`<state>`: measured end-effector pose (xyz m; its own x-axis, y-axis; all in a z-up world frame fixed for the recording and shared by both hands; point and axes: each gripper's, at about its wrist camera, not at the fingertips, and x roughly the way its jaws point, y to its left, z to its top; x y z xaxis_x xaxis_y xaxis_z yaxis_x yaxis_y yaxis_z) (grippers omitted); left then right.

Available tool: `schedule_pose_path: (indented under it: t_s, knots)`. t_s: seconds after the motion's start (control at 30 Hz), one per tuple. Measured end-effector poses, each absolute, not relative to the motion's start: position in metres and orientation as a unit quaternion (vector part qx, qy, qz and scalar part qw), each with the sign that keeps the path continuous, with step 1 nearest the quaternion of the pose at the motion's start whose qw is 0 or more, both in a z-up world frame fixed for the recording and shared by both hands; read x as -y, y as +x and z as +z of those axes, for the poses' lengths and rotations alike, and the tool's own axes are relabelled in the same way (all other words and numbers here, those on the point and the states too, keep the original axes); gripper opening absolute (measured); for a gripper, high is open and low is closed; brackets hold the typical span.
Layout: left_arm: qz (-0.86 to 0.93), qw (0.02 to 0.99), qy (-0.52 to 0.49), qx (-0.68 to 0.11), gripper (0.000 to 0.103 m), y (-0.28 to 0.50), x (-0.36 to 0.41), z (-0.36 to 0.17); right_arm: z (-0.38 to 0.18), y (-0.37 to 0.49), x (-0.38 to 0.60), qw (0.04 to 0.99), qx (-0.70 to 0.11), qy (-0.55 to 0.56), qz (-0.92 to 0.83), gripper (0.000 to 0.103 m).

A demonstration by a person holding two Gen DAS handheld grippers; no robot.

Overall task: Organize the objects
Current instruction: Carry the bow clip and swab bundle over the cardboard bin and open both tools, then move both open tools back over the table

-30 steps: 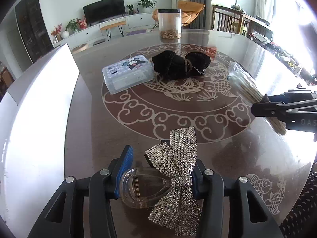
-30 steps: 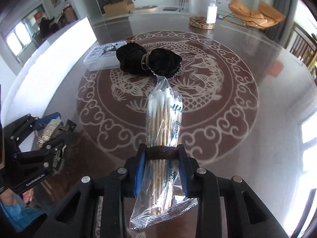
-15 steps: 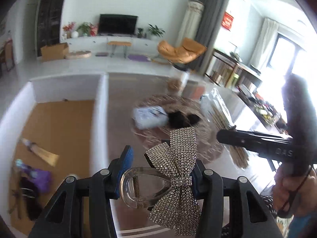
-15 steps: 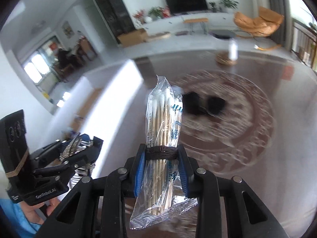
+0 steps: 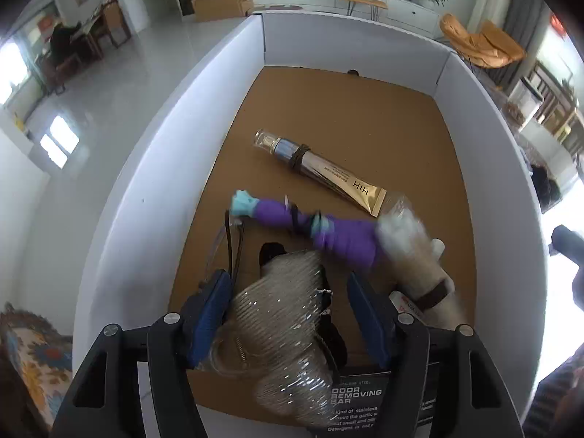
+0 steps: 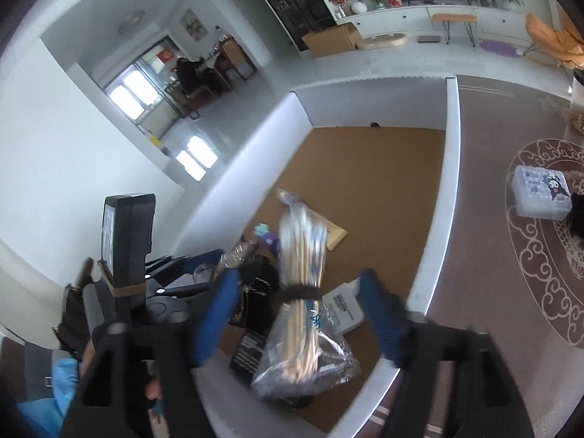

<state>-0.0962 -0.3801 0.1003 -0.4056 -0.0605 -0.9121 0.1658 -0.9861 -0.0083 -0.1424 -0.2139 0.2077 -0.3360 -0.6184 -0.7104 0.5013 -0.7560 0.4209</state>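
Note:
Both grippers hang over a white-walled box [image 5: 146, 182] with a brown cardboard floor. My left gripper [image 5: 290, 314] points steeply down and its jaws are opening. The rhinestone bow hair clip [image 5: 277, 328] is blurred between the blue pads, with a gap on its right side. My right gripper [image 6: 301, 314] is opening too. The bag of cotton swabs [image 6: 303, 292], tied with a brown band, sits loose between its pads, touching neither. In the right wrist view the left gripper [image 6: 189, 273] is at the lower left with the bow [image 6: 237, 252].
On the box floor lie a gold tube [image 5: 321, 171], a purple-and-teal item [image 5: 310, 222] and a black "odor removing bar" box [image 5: 357, 401]. Right of the box wall [image 6: 449, 182] is the brown table [image 6: 485, 255], with a clear cartoon case [image 6: 540, 191] on it.
Both grippers swung from the table to above the box. Their jaws, earlier shut on the bow clip and the swab bag, have spread, and both items now look blurred and loose.

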Motion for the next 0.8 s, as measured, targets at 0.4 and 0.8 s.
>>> schedule_pose_path:
  t_s: [0.4, 0.8]
  knots:
    - [-0.881, 0.130, 0.453, 0.022, 0.090, -0.082, 0.356, 0.132, 0.193, -0.114, 0.050, 0.191, 0.027, 0.346, -0.918, 0.098]
    - [-0.919, -0.120, 0.374, -0.032, 0.090, -0.056, 0.218, 0.202, 0.116, -0.099, -0.081, 0.023, 0.019, 0.383, -0.923, 0.098]
